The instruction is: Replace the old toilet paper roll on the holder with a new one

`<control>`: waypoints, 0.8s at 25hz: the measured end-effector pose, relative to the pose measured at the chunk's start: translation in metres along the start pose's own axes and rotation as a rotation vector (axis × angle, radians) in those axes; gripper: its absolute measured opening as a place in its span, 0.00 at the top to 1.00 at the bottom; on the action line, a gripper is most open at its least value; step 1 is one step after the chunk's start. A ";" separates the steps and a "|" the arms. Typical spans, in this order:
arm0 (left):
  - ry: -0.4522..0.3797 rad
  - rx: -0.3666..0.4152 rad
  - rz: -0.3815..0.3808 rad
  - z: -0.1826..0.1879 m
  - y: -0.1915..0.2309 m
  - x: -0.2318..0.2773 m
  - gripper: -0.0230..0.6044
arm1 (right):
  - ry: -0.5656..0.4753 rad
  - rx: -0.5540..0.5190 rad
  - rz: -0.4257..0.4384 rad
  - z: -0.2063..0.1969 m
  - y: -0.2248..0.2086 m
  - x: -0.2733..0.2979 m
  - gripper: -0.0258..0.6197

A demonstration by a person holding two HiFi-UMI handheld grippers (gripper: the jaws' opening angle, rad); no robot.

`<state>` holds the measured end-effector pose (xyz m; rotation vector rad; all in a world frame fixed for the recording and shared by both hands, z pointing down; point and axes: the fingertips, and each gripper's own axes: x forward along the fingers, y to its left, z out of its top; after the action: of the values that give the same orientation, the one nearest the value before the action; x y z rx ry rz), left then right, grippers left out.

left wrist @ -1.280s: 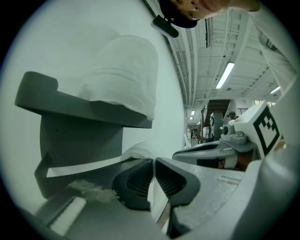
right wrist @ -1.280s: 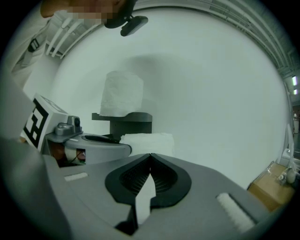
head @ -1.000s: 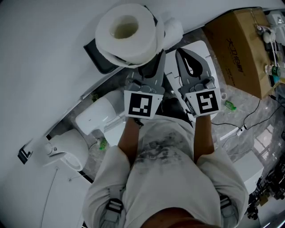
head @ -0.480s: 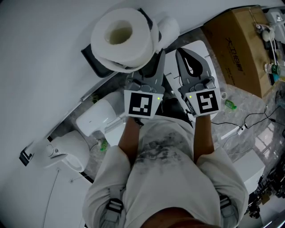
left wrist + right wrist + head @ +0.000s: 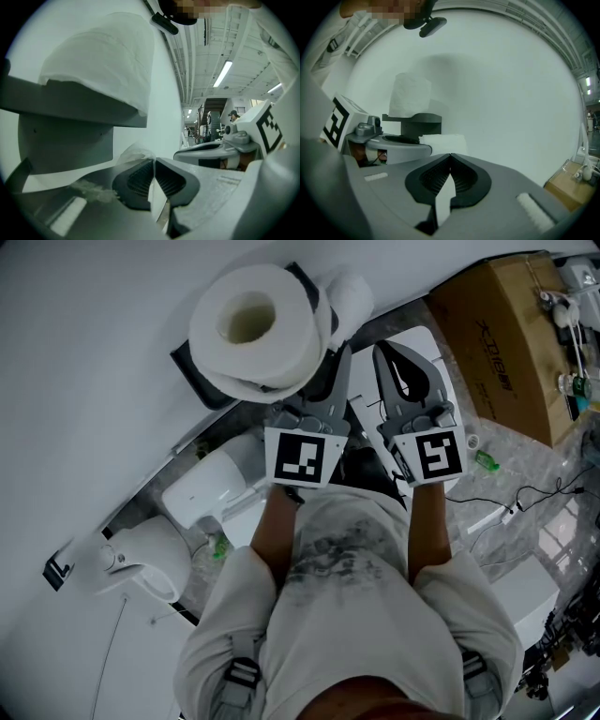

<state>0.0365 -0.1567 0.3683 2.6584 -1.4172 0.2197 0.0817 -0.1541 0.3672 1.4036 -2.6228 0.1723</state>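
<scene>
The left gripper was clenched, its jaws meeting on a crumpled paper wisp at the tips. The right gripper, just to its right and level with it, was shut with nothing between its jaws. Directly above the left gripper's tips stood the dark holder, fixed to a plain white wall, with a big roll standing on its top shelf. A small roll lay lower, just ahead of the left gripper and to the right of the holder; whether it sat on the holder's rod could not be told. Under the right gripper a white board lay on a marbled floor. Farther right stood a cardboard box, with thin cables trailing near it. Below and left of the left gripper, white fixtures sat along the wall's foot. Far to the right of the left gripper the room opened into a long hall under strip ceiling lights.
</scene>
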 end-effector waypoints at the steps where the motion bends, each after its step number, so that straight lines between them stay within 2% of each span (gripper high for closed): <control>1: -0.001 0.001 -0.001 0.000 0.000 0.001 0.94 | -0.001 -0.001 -0.001 -0.001 -0.001 0.000 0.96; 8: -0.002 0.004 -0.006 0.002 0.001 0.007 0.94 | 0.001 0.001 -0.006 -0.001 -0.004 0.004 0.96; 13: -0.012 0.049 -0.083 0.007 -0.024 0.018 0.94 | 0.002 0.004 -0.016 0.000 -0.007 0.005 0.96; 20: -0.030 0.017 -0.114 0.008 -0.042 0.025 0.94 | -0.003 0.003 -0.043 0.002 -0.021 -0.006 0.96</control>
<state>0.0852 -0.1551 0.3631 2.7570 -1.2718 0.1816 0.1022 -0.1608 0.3650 1.4615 -2.5930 0.1687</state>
